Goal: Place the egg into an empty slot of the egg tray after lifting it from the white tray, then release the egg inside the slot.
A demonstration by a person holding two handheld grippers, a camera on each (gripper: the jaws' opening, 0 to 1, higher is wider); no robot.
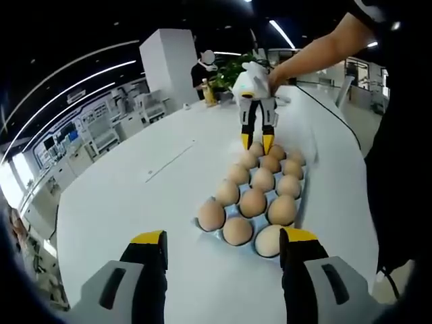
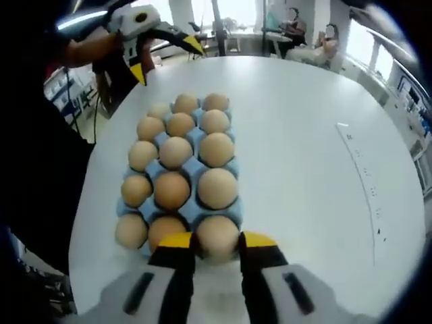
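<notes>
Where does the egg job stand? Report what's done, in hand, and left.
Done: the egg tray looks full, with an egg in every slot I can see. In hand: the right gripper has its jaws either side of the nearest egg, which sits in a corner slot; I cannot tell whether it is clamped. Left: open the jaws if shut, then back away. The left gripper hangs open, holding nothing.

Left gripper view faces the egg tray [image 1: 299, 202] from one end, farther back — right gripper view opposite, close
</notes>
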